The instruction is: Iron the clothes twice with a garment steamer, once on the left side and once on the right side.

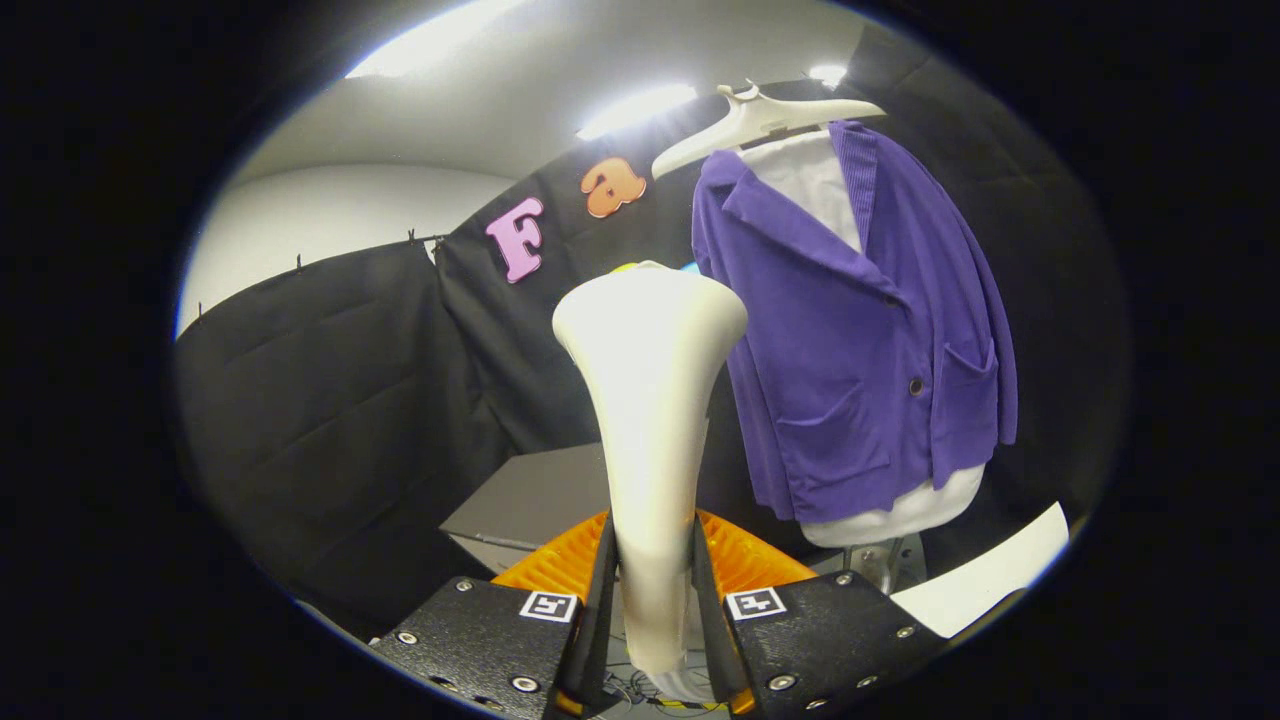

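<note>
The tongs [652, 590] are clamped narrow on the handle of the garment steamer [648, 400], one finger pressed to each side of its slim lower shaft. The steamer rises straight up from between the fingers and flares into a broad head; its steam face is turned away, so the nozzle side cannot be made out. The very bottom of the handle runs down between the fingers and is cut off low in the view, where a few thin cables show dimly.

Just behind the fingers lies a ribbed orange piece [745, 560], mostly hidden by them and by the steamer's shaft. Beyond that sits a grey box [530, 500] on the desk [985, 585], of which only a pale strip shows to the right.

Beyond and to the right of the steamer head hangs the purple jacket [860, 340], well apart from it, worn over a white dress form [900, 515] whose lower end peeks out under the hem. A metal stand [880, 565] below it is largely hidden. A white hanger [760, 120] sits at the jacket's collar. The jacket's left edge is partly covered by the steamer head. Black cloth forms the wall behind.
</note>
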`<state>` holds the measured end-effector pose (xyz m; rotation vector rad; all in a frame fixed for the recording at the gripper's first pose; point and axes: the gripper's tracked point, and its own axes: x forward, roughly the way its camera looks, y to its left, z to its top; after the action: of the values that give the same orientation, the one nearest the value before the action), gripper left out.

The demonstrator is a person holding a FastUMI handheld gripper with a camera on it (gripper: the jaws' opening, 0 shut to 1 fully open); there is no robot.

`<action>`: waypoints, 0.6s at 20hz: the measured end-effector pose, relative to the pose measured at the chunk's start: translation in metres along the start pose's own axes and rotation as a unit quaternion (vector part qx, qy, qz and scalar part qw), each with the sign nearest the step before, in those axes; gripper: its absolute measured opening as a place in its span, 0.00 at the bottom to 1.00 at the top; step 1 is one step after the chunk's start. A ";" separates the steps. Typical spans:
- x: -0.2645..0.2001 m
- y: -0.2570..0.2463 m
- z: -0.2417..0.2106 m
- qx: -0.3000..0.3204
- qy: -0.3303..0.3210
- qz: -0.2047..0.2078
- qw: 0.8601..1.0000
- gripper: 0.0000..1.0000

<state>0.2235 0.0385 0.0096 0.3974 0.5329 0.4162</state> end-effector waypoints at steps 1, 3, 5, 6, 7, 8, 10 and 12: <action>0.006 -0.003 0.017 -0.001 -0.014 -0.002 1.000 0.40; 0.014 -0.011 0.046 0.002 -0.040 -0.006 0.999 0.40; 0.021 -0.014 0.071 0.011 -0.063 -0.015 0.998 0.40; 0.026 -0.017 0.078 0.013 -0.067 -0.016 0.998 0.40; 0.029 -0.020 0.083 0.014 -0.070 -0.019 0.997 0.40; 0.035 -0.025 0.089 0.014 -0.073 -0.023 0.997 0.40; 0.046 -0.036 0.102 0.013 -0.081 -0.038 0.996 0.40; 0.057 -0.052 0.114 0.010 -0.094 -0.061 0.994 0.39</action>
<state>0.3463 -0.0074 0.0528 0.4168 0.3767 0.2527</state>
